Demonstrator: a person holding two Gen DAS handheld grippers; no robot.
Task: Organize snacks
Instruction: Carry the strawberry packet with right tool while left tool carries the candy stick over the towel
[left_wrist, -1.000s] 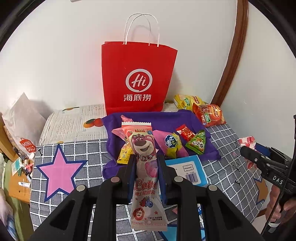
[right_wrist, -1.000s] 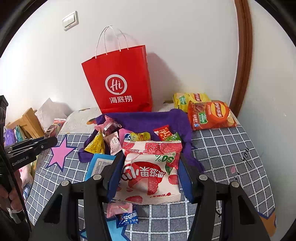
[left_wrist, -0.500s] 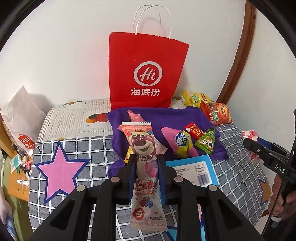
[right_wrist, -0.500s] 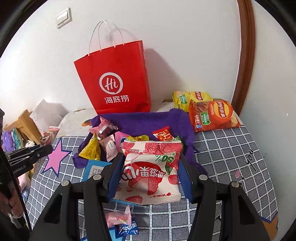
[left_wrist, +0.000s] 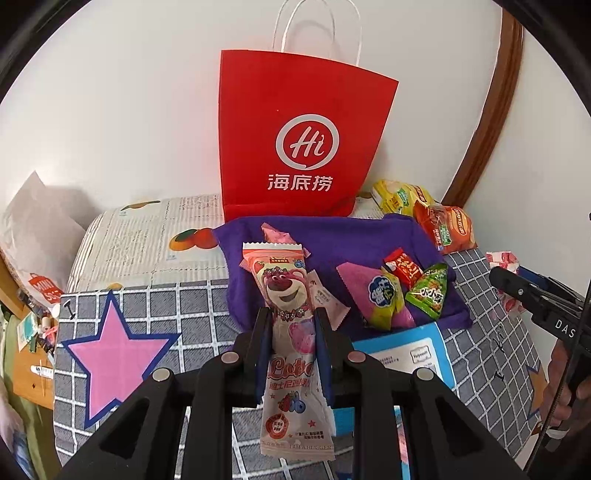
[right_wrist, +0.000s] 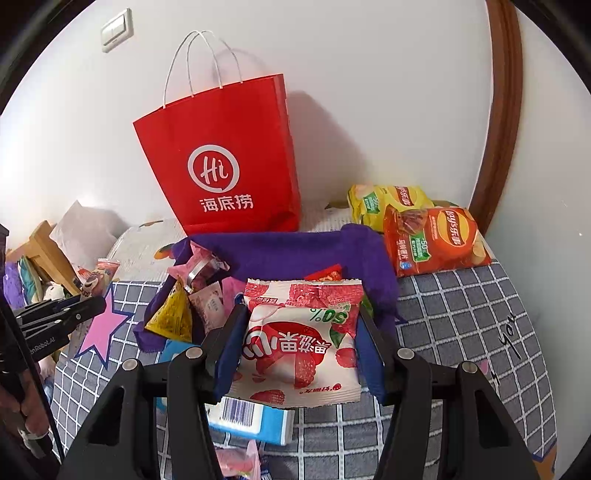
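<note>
In the left wrist view, the left tool (left_wrist: 291, 332) is clamped on a long pink bear-print snack packet (left_wrist: 291, 332), its pads pressing the packet's narrow middle. The packet's long axis runs up and down the frame, crimped top pointing toward the red paper bag (left_wrist: 295, 147) at upper centre and lower end hanging below the pads at the bottom centre. The bag stands upright against the white wall, white handles up; what is in it cannot be seen. In front of it, a purple cloth (left_wrist: 332, 236) lies on the grid-patterned cover (left_wrist: 192, 306) and carries loose snacks: a small pink sachet (left_wrist: 325, 299) just right of the held packet, then a pink and yellow pouch (left_wrist: 380, 295), a small red packet (left_wrist: 404, 266) and a green triangular packet (left_wrist: 428, 291). A blue box (left_wrist: 406, 354) lies below the cloth at lower right.

In the right wrist view, a yellow triangular packet (right_wrist: 170, 317) sits on the cloth's left edge. At centre, the right tool (right_wrist: 299, 347) is clamped on a white and red strawberry snack pouch (right_wrist: 299, 347), pads against its left and right sides. The pouch lies broad side up, its print upside down, crimped top edge pointing toward the red bag. At upper right, a yellow chip bag (right_wrist: 384, 203) and an orange chip bag (right_wrist: 436, 240) rest beside the cloth, near the wall.
</note>
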